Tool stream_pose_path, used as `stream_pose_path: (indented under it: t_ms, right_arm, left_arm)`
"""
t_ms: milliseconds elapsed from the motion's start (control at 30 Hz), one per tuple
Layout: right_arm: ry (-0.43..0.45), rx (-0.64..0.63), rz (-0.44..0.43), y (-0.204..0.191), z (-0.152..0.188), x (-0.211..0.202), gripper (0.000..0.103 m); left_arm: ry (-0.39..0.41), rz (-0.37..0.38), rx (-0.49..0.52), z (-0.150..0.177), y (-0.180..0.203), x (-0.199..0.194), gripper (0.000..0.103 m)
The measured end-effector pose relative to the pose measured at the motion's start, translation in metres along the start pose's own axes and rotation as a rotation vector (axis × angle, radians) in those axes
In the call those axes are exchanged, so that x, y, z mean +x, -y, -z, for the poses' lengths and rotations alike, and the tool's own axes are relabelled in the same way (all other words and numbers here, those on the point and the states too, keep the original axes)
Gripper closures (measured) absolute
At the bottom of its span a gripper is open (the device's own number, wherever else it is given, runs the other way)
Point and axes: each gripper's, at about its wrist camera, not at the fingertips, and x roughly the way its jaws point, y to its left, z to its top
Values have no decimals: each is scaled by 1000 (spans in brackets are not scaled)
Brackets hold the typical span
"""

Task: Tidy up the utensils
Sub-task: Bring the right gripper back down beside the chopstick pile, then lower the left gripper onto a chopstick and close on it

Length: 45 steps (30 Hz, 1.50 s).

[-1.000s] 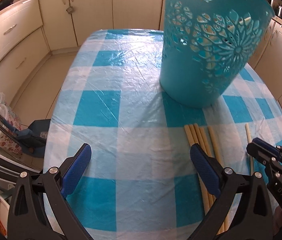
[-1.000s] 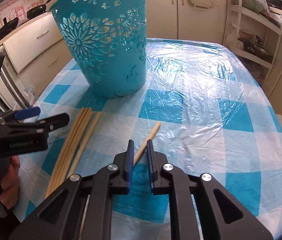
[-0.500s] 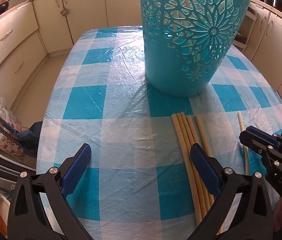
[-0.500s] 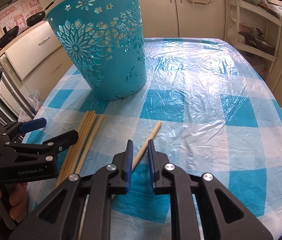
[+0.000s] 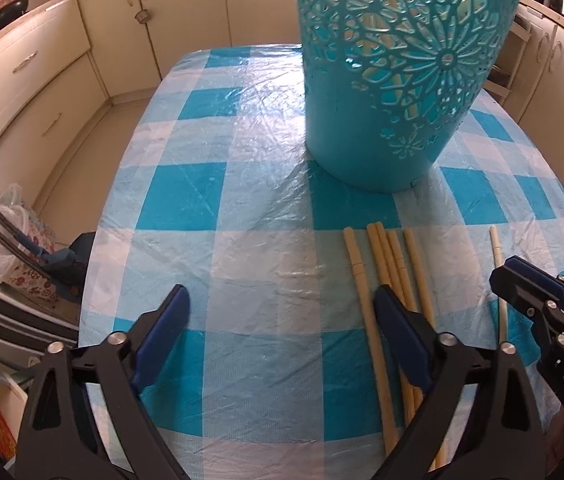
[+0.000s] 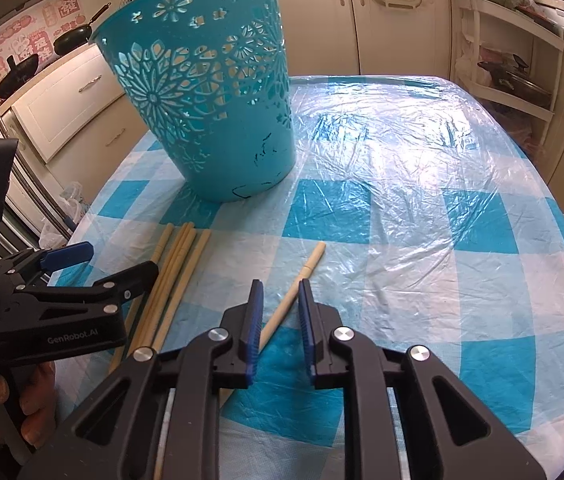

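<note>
A teal openwork basket (image 5: pixel 398 80) (image 6: pixel 205 92) stands upright on the blue-and-white checked table. Several bamboo chopsticks (image 5: pixel 392 268) (image 6: pixel 173 268) lie side by side in front of it. One more chopstick (image 6: pixel 300 280) (image 5: pixel 498 276) lies apart to their right. My left gripper (image 5: pixel 282 312) (image 6: pixel 109 268) is open wide and empty, its right finger (image 5: pixel 400 332) over the bunch. My right gripper (image 6: pixel 279 300) (image 5: pixel 522 276) is a little open, with the single chopstick lying between its fingers on the table.
The table (image 5: pixel 241 208) (image 6: pixel 422 200) carries a crinkled clear plastic cover. Cream kitchen cabinets (image 5: pixel 33 80) surround it. An open shelf with pans (image 6: pixel 514 60) stands at the right. Bags (image 5: pixel 13 236) sit on the floor at the left.
My right gripper's jaws have opened slightly around the single chopstick. My left gripper has shifted, so the basket and chopsticks sit a little differently in its view; one chopstick lies apart from the bunch.
</note>
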Motion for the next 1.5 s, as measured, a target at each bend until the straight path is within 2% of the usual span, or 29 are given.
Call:
stream_pose_path:
  t_ms: [67, 133, 167, 233, 300, 333, 433, 533, 700, 767, 800, 833, 967, 1167, 1300, 1433, 1467, 1500]
  right_arm:
    - [1, -7, 6, -1, 0, 0, 85]
    - [0, -22, 16, -3, 0, 0, 85]
    - [-1, -31, 20, -4, 1, 0, 85]
    - [-2, -42, 22, -7, 1, 1, 85]
    - [-1, -38, 20, -6, 0, 1, 85]
    - [0, -32, 20, -5, 0, 1, 85]
    - [1, -15, 16, -2, -1, 1, 85]
    - [1, -9, 16, -1, -1, 1, 85]
    - [3, 0, 22, 0, -2, 2, 85]
    - [2, -5, 21, 0, -2, 3, 85]
    - [0, -9, 18, -1, -2, 3, 85]
    - [0, -12, 19, -2, -2, 3, 85]
    - [1, -3, 15, 0, -2, 3, 85]
    - [7, 24, 20, 5, -4, 4, 85]
    - [8, 19, 25, 5, -5, 4, 84]
    - [9, 13, 26, 4, -6, 6, 81]
    - [9, 12, 26, 4, -6, 6, 80]
    - [9, 10, 26, 4, -6, 6, 80]
  left_arm:
    - [19, 27, 43, 0, 6, -2, 34]
    - [35, 75, 113, 0, 13, -4, 53]
    - [38, 98, 145, 0, 15, -5, 57]
    - [38, 133, 195, -1, 17, -6, 75]
    - [26, 167, 241, -2, 18, -7, 87]
    - [19, 180, 257, -3, 18, -7, 92]
    - [-3, 208, 290, -6, 17, -7, 96]
    - [-18, 226, 288, -9, 14, -4, 97]
    - [-24, 186, 235, -10, 9, -3, 96]
    - [-11, 118, 248, -10, 14, -3, 85]
    - [-4, 76, 255, -10, 17, -3, 76]
    - [-1, 52, 257, -11, 19, -3, 73]
    - [-12, 31, 232, -14, 17, -3, 71]
    - [12, -23, 261, -12, 23, -3, 68]
    - [25, -46, 247, -13, 19, -1, 57]
    - [29, -24, 236, -14, 14, 0, 57]
    - [33, -16, 241, -13, 13, 0, 58]
    - [31, 6, 245, -13, 13, 1, 68]
